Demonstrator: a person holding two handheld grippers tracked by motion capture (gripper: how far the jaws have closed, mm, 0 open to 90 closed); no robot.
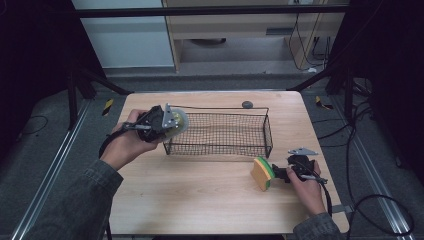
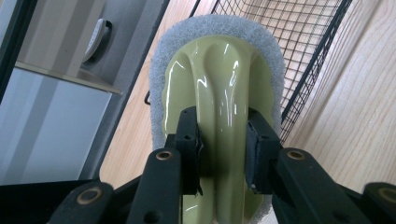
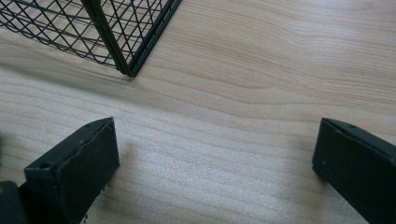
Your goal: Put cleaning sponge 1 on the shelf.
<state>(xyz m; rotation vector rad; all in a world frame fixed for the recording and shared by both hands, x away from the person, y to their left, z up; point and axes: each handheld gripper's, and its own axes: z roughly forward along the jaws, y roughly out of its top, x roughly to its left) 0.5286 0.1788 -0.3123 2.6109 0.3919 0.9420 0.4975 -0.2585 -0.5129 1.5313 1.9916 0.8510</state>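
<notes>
A laboratory recording bay: a wooden table point(image 1: 210, 195) stands on grey carpet point(image 1: 45, 135) between aluminium rails point(image 1: 47, 170), framed by black stands point(image 1: 75, 95), with loose cables point(image 1: 370, 210) and hazard-striped tape point(image 1: 107, 106).

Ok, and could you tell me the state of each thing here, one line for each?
Left gripper: shut on the scrubber's handle.
Scrubber: held off the table, at the basket's left end.
Right gripper: open, nothing between its jaws.
Sponge: standing on its edge on the table, beside the right gripper.
Wire basket: upright, empty.
</notes>
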